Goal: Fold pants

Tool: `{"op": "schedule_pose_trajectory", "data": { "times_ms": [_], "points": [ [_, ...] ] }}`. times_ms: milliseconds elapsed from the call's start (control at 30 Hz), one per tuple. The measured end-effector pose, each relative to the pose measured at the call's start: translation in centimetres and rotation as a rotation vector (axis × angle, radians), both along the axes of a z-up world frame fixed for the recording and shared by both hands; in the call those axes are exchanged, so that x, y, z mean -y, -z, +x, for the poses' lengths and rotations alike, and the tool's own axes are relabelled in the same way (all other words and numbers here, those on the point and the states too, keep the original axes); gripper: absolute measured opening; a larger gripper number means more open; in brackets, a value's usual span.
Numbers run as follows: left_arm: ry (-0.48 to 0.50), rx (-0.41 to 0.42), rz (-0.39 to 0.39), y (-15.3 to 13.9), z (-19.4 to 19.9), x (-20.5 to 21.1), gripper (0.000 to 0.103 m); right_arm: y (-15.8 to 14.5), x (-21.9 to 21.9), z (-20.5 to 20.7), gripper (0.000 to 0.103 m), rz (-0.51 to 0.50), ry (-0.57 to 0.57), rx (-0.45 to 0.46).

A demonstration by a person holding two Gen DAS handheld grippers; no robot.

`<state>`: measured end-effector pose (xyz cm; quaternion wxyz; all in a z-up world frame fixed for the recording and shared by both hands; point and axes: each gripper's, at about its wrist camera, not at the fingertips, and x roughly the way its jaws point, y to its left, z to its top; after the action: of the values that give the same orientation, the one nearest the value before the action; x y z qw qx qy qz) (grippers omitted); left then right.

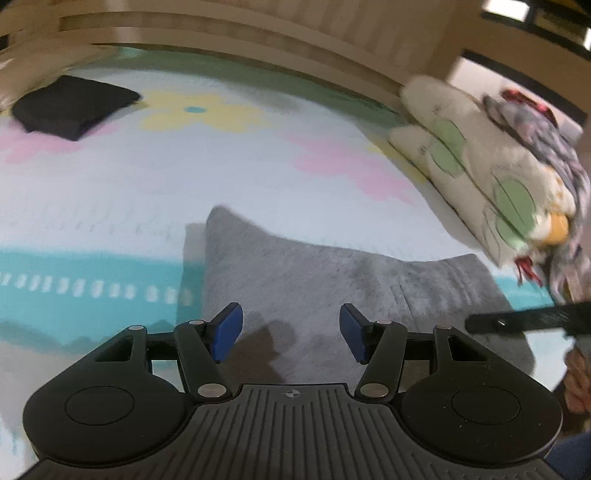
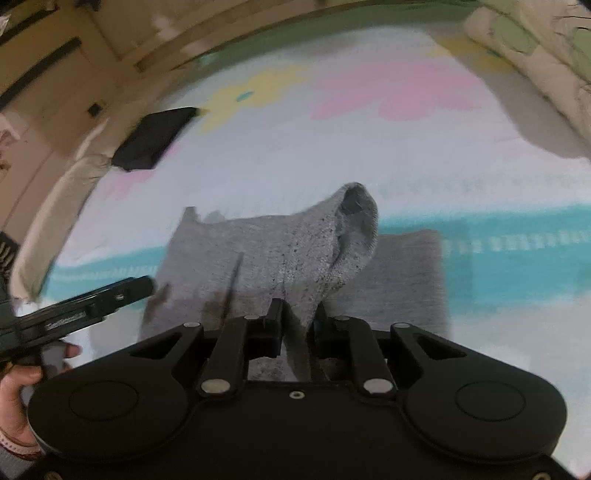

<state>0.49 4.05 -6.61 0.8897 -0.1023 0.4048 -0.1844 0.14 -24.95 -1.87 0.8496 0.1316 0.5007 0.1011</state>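
Observation:
Grey pants (image 1: 317, 280) lie partly folded on a pale flowered bedspread (image 1: 229, 166). My left gripper (image 1: 291, 334) is open and empty just above the near part of the pants. My right gripper (image 2: 297, 321) is shut on a fold of the grey pants (image 2: 295, 258) and lifts it, so a leg end stands up above the flat part. The left gripper's finger (image 2: 110, 295) shows at the left of the right wrist view, and the right gripper's finger (image 1: 528, 319) shows at the right of the left wrist view.
A folded black garment (image 1: 74, 105) lies far back left on the bed, also in the right wrist view (image 2: 151, 136). Stacked pillows with green patches (image 1: 480, 166) and a patterned cloth (image 1: 554, 147) sit at the right. A wooden headboard (image 1: 258, 33) runs behind.

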Motion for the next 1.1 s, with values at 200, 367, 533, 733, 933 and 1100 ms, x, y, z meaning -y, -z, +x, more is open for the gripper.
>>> {"op": "schedule_pose_trajectory", "data": {
  "times_ms": [200,367,533,733,933,1100],
  "points": [
    [0.108,-0.092,0.153,3.4,0.0,2.6,0.056,5.6,2.4,1.5,0.035,-0.077,0.104,-0.165],
    [0.103,-0.085,0.157,4.3,0.0,2.3,0.06,5.8,2.2,1.5,0.094,-0.15,0.131,-0.179],
    [0.094,-0.041,0.189,3.4,-1.2,2.6,0.059,7.8,2.6,1.0,0.103,-0.145,0.166,-0.19],
    [0.146,0.101,0.234,1.6,-5.8,2.5,0.059,7.4,2.8,-0.4,0.103,-0.136,0.162,-0.157],
    [0.119,0.089,0.263,2.6,-7.6,3.1,0.062,7.4,2.6,-1.4,0.103,-0.141,0.157,-0.104],
    [0.085,0.099,0.278,3.1,-8.4,3.3,0.065,7.4,3.0,-2.1,0.103,-0.137,0.142,-0.069]
  ]
}}
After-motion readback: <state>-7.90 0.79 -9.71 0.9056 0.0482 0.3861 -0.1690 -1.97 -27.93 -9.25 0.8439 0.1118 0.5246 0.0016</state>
